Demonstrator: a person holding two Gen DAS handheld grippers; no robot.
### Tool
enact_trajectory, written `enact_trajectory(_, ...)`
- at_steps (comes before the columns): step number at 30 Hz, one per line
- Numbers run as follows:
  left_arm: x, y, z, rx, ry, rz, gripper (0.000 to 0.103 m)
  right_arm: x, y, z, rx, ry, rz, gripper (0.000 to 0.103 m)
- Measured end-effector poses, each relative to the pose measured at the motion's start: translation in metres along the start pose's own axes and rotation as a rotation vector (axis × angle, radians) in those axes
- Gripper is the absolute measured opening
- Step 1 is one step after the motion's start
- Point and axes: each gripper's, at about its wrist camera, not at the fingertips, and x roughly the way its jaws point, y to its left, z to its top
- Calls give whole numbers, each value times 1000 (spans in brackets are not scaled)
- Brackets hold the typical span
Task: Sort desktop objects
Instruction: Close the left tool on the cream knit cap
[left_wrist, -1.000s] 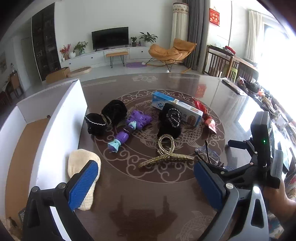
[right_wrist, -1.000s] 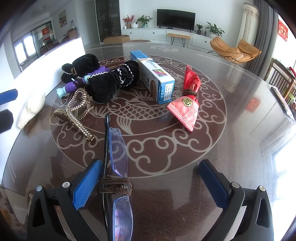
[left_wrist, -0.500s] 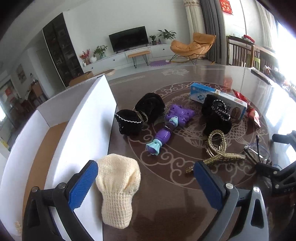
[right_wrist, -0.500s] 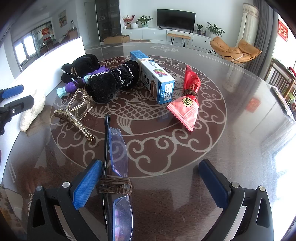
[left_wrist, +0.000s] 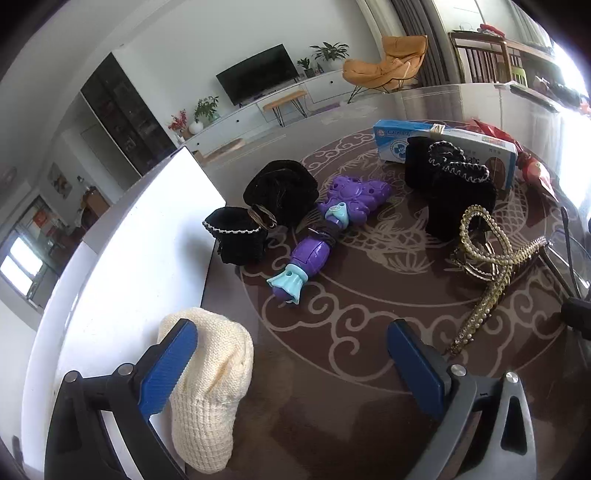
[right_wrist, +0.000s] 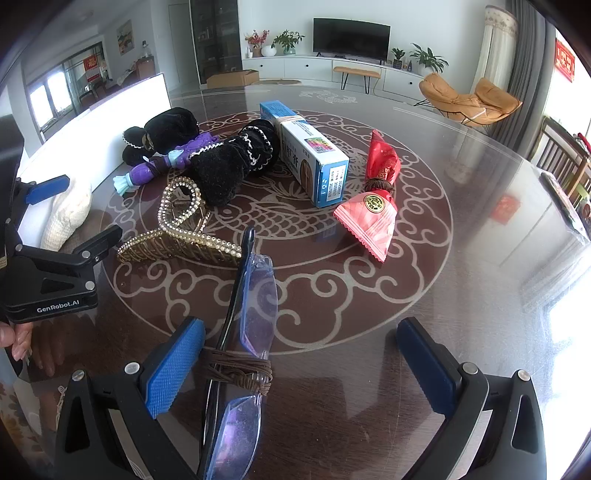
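Cream knit hat (left_wrist: 210, 391) lies on table (left_wrist: 332, 424) against white box wall (left_wrist: 140, 258), just inside left tool (left_wrist: 291, 363), which is spread wide and holds nothing. Right tool (right_wrist: 301, 363) also wide, empty; folded glasses (right_wrist: 255, 306) lie beside its left pad. Gold hair clip (right_wrist: 177, 236) near glasses.

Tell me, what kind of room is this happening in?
It looks like a home living room. A flat-screen TV stands on a low white cabinet, an orange lounge chair sits by the curtains, and potted plants line the cabinet top. The work goes on at a glossy patterned table.
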Motion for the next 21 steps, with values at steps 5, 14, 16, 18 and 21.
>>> enact_trajectory(5,-2,1,7,-72,52,-245,103,0,0,0,0,0,0,103)
enact_trajectory(14,-46,16,11,0,-72,-167,103,0,0,0,0,0,0,103)
enact_trajectory(16,-20,26,6,-23,-6,-160,103,0,0,0,0,0,0,103)
enact_trajectory(18,0,30,-2,-26,40,-131,103,1,0,0,0,0,0,103)
enact_trajectory(21,3,18,-8,18,14,-116,103,1,0,0,0,0,0,103)
